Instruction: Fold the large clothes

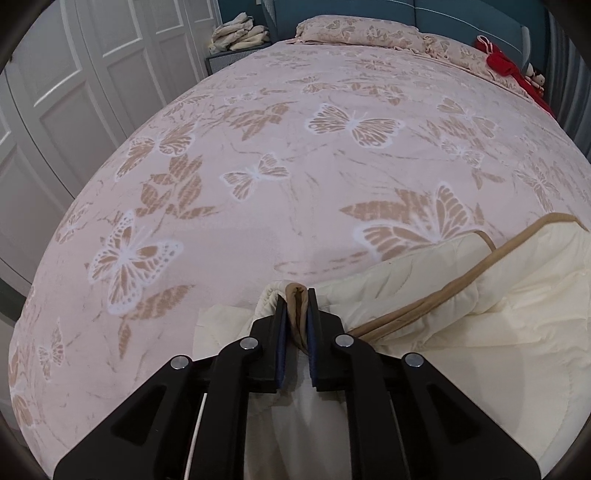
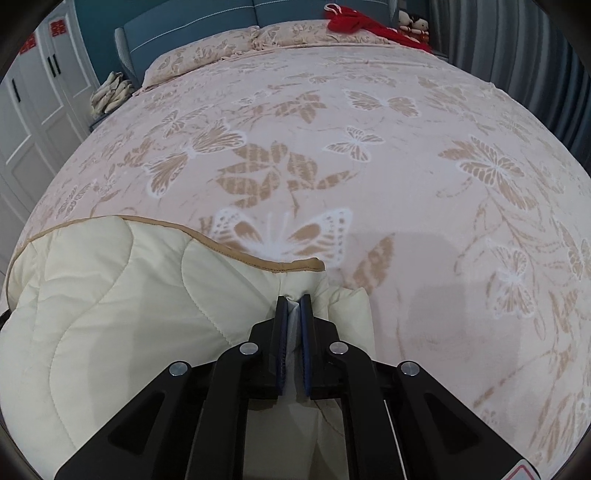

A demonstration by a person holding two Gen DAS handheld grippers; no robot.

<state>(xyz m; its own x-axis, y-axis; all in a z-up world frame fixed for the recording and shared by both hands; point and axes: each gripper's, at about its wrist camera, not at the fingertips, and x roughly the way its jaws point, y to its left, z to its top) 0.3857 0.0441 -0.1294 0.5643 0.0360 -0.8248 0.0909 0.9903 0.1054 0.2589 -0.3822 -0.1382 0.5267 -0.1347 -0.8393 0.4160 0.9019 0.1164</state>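
A cream quilted blanket (image 1: 498, 295) with tan piping lies bunched at the near edge of the bed. It also shows in the right wrist view (image 2: 110, 295). My left gripper (image 1: 296, 295) is shut on the blanket's tan-edged corner at its left end. My right gripper (image 2: 294, 301) is shut on a cream fold of the blanket at its right end. The blanket's tan border (image 2: 240, 254) curves along its far side. The part below both grippers is hidden.
The bed (image 1: 295, 147) has a pink butterfly-print cover and pillows (image 1: 354, 31) at the head. A red item (image 2: 354, 18) lies by the pillows. Folded cloths (image 1: 240, 35) sit on a nightstand. White wardrobe doors (image 1: 55, 92) stand to the left.
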